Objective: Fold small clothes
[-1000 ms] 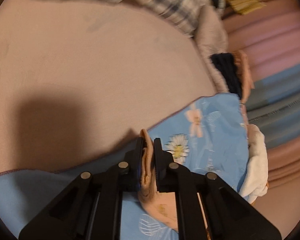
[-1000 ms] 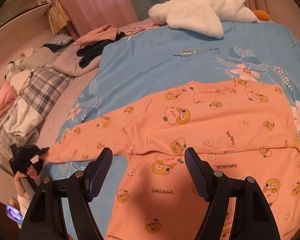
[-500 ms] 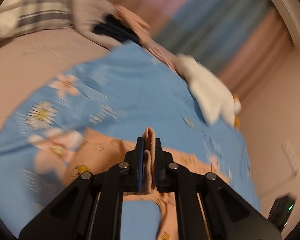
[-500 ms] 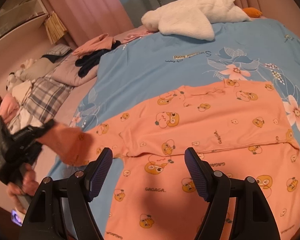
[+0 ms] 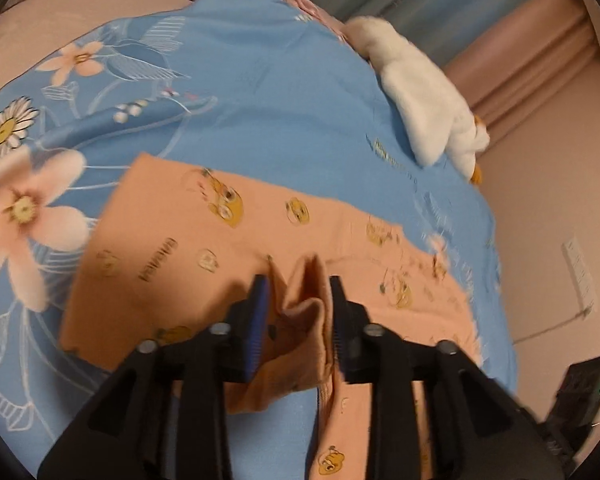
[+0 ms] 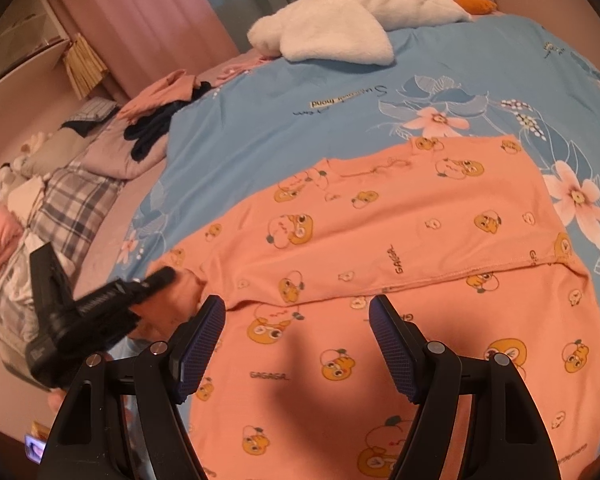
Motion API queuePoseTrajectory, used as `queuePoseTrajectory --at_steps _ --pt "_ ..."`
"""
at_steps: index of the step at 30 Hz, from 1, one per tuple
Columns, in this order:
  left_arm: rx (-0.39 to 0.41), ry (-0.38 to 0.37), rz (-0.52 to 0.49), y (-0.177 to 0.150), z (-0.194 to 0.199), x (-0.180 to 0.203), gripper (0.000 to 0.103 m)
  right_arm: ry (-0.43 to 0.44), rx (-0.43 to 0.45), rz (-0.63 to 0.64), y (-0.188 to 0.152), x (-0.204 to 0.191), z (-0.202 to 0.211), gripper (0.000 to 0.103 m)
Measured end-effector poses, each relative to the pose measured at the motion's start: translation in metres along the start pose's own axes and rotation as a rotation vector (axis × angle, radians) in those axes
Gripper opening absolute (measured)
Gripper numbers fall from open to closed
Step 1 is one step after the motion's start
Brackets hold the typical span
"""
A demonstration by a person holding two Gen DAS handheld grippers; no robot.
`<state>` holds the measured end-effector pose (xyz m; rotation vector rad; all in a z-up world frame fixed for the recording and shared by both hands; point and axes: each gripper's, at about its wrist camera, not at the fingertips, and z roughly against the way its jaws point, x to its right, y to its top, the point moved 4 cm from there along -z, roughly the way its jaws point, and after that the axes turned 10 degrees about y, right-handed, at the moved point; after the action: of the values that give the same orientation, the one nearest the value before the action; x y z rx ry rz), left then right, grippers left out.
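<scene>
on blue bedsheet point(image 6: 268, 128); orange cartoon-print top point(image 6: 400, 240)

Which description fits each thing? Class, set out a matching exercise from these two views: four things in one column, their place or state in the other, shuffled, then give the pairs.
Things
1. left gripper
2. right gripper
3. white plush toy
4. plaid cloth

Descriptions
A. lies at the far edge of the blue bedcover
B. open, with nothing between the fingers, over the orange shirt
C. lies off the bedcover, in the pile at the side
D. has the shirt's sleeve cuff between its fingers

Pairs: 1-D, 2-B, 3-A, 4-C
</scene>
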<state>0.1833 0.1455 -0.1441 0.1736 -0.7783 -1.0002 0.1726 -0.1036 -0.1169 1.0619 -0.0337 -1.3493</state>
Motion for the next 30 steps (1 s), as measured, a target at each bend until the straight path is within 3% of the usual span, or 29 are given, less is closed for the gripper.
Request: queuePoseTrajectory --at_steps 2,4,6,12,19,26,30 --pt "0.026 -0.049 0.042 0.007 0.017 -0.007 0.061 0.004 -0.004 -0.007 0.0 0.002 -0.002 0.074" --pt "0.084 -0.086 0.075 0.016 0.038 -0.019 0.069 0.006 -0.012 -0.01 0.0 0.001 -0.005 0.074" --pt "0.121 -0.066 0.086 0.02 0.053 -0.03 0.069 0.015 -0.027 -0.002 0.0 -0.003 -0.011 0.074" --pt "0.151 0.133 0.129 0.025 0.068 -0.072 0.067 0.066 -0.076 0.06 -0.002 -0.03 -0.032 0.074" --pt "0.131 0.179 0.152 0.025 0.067 -0.089 0.064 0.075 -0.163 0.135 -0.014 -0.054 -0.065 0.074" --pt "0.111 0.192 0.135 0.024 0.06 -0.088 0.064 0.1 -0.248 0.141 -0.029 -0.055 -0.092 0.049" --pt "0.12 0.214 0.144 0.025 0.06 -0.092 0.064 0.08 -0.279 0.227 -0.032 -0.061 -0.106 0.018"
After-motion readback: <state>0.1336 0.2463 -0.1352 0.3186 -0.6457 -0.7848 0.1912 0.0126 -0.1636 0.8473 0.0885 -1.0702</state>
